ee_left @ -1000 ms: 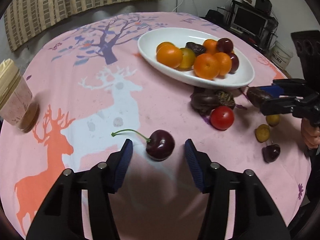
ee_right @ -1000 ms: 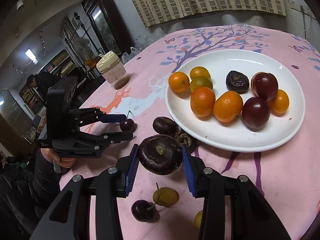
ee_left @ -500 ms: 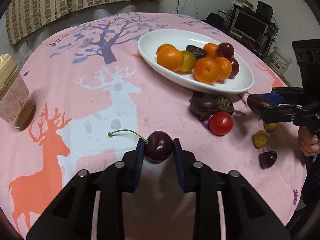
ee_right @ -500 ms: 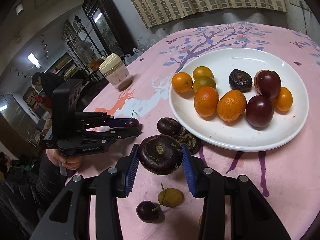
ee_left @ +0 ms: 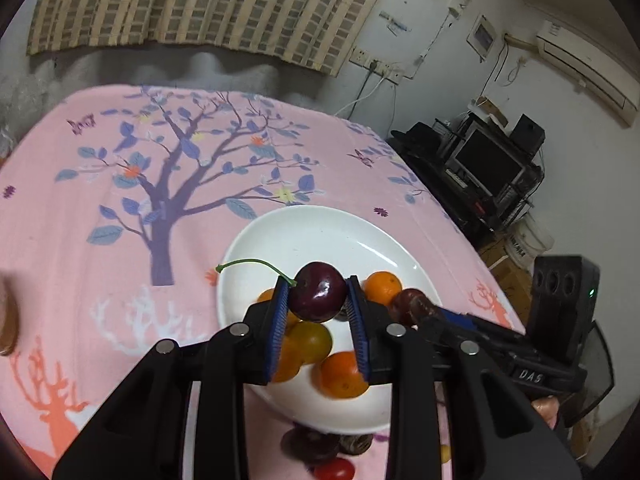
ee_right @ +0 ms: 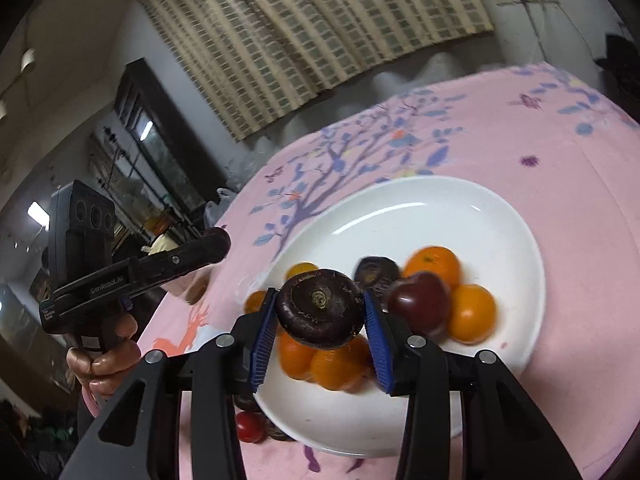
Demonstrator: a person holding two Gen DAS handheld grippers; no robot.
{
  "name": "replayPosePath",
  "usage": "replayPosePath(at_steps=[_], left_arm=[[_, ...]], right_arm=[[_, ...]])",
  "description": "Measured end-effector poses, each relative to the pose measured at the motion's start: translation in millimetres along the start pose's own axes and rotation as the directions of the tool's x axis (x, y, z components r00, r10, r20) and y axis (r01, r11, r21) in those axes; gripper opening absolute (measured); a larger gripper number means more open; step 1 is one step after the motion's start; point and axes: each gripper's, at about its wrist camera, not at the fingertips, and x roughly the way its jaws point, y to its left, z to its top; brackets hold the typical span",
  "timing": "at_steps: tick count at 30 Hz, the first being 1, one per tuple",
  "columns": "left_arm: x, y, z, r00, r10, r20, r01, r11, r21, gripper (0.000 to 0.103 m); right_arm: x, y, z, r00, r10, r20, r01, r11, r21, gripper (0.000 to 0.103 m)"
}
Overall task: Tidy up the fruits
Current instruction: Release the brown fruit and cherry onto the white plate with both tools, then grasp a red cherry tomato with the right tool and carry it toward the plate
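Observation:
My left gripper (ee_left: 317,304) is shut on a dark red cherry (ee_left: 318,297) with a green stem and holds it above the white plate (ee_left: 320,232). My right gripper (ee_right: 319,320) is shut on a dark purple round fruit (ee_right: 320,308) and holds it above the same plate (ee_right: 440,216). The plate holds several oranges (ee_right: 472,312), a dark plum (ee_right: 420,300) and a wrinkled dark fruit (ee_right: 376,270). The right gripper (ee_left: 424,306) also shows in the left wrist view, at the plate's right side. The left gripper (ee_right: 218,242) shows in the right wrist view, left of the plate.
A red tomato (ee_left: 335,470) and dark fruits (ee_left: 308,446) lie on the pink tablecloth (ee_left: 100,240) in front of the plate. The tomato also shows in the right wrist view (ee_right: 250,426). A black shelf with a monitor (ee_left: 484,164) stands beyond the table's right edge.
Both grippers have risen from the table with their fruit and moved over the plate. The left gripper closed on the cherry about half a second ago.

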Motion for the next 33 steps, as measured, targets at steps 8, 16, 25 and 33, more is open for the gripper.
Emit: replayPosePath(at_steps=[8,16,25,33], left_arm=[[-30,6,-15,0.983,0.162,0.088,-0.163,0.987,0.005,0.091],[-48,57,-35,0.925,0.375,0.062,-0.36,0.916,-0.175,0.094],[-58,69,-44,0.912,0.407,0.041,-0.393,0.9,-0.188,0.094],[-63,60,-45,0.916,0.399,0.052,-0.387,0.909,-0.155,0.094]], right_arm=[[-27,28,-9,0.991,0.129,0.015,-0.128,0.989,-0.074,0.058],[-4,93,-47,0.967,0.122,-0.226,-0.189,0.933,-0.305,0.06],[37,112,-83,0.935,-0.068,-0.347,-0.094,0.898,-0.429,0.048],[55,117,-87,0.935,-0.169,-0.312,-0.014,0.861,-0.508,0.045]])
